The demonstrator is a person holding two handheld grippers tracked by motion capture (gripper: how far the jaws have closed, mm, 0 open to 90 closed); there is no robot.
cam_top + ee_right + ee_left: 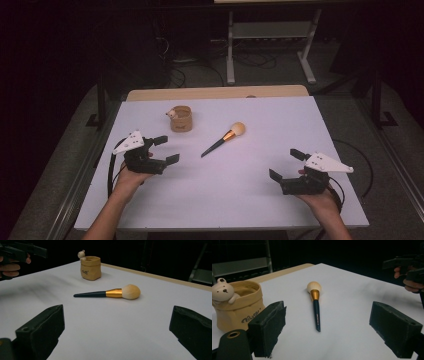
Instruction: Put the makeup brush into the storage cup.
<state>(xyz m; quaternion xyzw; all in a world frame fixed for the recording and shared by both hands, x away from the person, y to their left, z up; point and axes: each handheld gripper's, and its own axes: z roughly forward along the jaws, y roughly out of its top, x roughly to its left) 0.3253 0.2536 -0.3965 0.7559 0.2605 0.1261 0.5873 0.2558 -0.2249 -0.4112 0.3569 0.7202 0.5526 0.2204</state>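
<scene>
Makeup brush (223,139), with a slim black tapered handle, a gold metal ferrule and a rounded cream-coloured bristle head, is found lying flat on the white table top (225,200), roughly at its centre. In the high view the bristle head is seen pointing toward the far right and the handle tip toward the near left. One such brush (315,302) is counted.

One tan, sack-shaped container (181,119) is recorded standing upright on the far left part of the table, near the brush but apart from it. A single small cream bear figure (223,291) is perched at its rim. Dark lettering is noted on the container's front (90,268); it cannot be read with confidence at this sharpness.

Two black handheld grippers are counted, each carrying a white three-cornered plate. The left gripper (164,149) is held in the left hand (131,178) above the near left of the table, its jaws spread wide with nothing between them. The right gripper (286,165) is held in the right hand (320,198) at the near right, its jaws likewise spread wide and empty. Both are kept well apart from the brush (108,293), which is seen lying ahead between the jaws in each gripper view.

A light wooden strip (215,93) is observed along the far edge of the table.
</scene>
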